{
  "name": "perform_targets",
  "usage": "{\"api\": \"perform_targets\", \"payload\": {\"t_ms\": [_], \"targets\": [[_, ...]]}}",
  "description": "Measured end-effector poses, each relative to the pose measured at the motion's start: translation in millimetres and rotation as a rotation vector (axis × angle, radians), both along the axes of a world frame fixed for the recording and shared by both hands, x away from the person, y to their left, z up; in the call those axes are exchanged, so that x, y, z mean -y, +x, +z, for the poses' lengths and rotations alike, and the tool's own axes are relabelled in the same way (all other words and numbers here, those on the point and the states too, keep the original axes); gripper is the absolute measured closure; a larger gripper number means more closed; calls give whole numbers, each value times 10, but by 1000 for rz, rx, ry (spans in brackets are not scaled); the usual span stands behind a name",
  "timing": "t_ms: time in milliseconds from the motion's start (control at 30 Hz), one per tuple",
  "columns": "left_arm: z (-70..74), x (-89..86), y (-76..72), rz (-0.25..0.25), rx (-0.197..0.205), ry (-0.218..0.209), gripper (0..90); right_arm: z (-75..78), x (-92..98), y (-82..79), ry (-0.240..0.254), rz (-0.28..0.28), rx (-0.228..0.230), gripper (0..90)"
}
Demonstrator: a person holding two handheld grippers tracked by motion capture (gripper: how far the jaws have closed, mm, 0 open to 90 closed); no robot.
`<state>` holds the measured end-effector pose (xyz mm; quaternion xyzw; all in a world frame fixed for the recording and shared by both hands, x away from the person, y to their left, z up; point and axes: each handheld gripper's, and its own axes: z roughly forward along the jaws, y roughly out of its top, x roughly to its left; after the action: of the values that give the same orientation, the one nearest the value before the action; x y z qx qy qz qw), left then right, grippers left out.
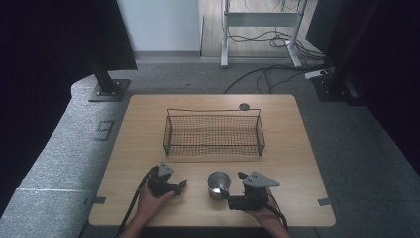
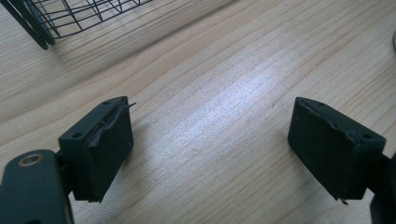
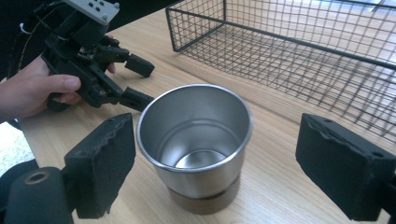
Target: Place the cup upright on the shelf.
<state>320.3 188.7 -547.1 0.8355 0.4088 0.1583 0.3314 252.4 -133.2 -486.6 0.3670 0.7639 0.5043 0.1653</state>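
1. Here the right gripper [image 1: 233,185] lies low over the wooden table [image 1: 297,148], held from behind by the person's right hand [image 1: 265,212], its jaws pointing toward the left gripper.
2. Its jaws stand apart, and the steel cup [image 3: 196,140] sits upright between them; the left pad [image 3: 100,161] is just beside the cup wall, the right pad [image 3: 343,165] well clear of it.
3. The cup stands on a brown base, mouth up, and looks empty.
4. The left gripper [image 1: 181,186] rests near the cup's far side as the right gripper view has it, gripped by the left hand [image 1: 151,201] with the forearm coming up from the table's near edge.
5. Its jaws are spread wide over bare wood, nothing between them.
6. A black wire basket [image 1: 213,133] stands beyond both grippers, apart from the cup.
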Motion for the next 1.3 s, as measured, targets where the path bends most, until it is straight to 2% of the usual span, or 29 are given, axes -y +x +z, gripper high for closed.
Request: {"api": "perform_targets", "payload": {"t_ms": [200,300,533,733,800,867,967,1033,1200,1300], "targets": [[0,0,0,0,0,0,139,-38,-91,16,-9,11,-13,99],[0,0,0,0,0,0,139,-80,-151,47,-15,16,-27,62],[0,0,0,0,0,0,139,-173,-289,138,-57,22,-44,3],[-1,3,2,1,1,0,139,-257,-351,194,-69,23,-70,0],[-1,4,1,1,1,0,139,-280,-362,199,-77,22,-66,0],[-1,3,2,1,1,0,139,-297,-373,195,-87,19,-56,32],[-1,4,1,1,1,0,139,-326,-380,184,-98,13,-39,138],[-1,4,1,1,1,0,139,-334,-377,180,-95,13,-35,151],[0,3,2,0,0,0,139,-333,-371,174,-124,22,-13,177],[-1,4,1,1,1,-1,139,-338,-360,177,-113,18,-12,183]]}}
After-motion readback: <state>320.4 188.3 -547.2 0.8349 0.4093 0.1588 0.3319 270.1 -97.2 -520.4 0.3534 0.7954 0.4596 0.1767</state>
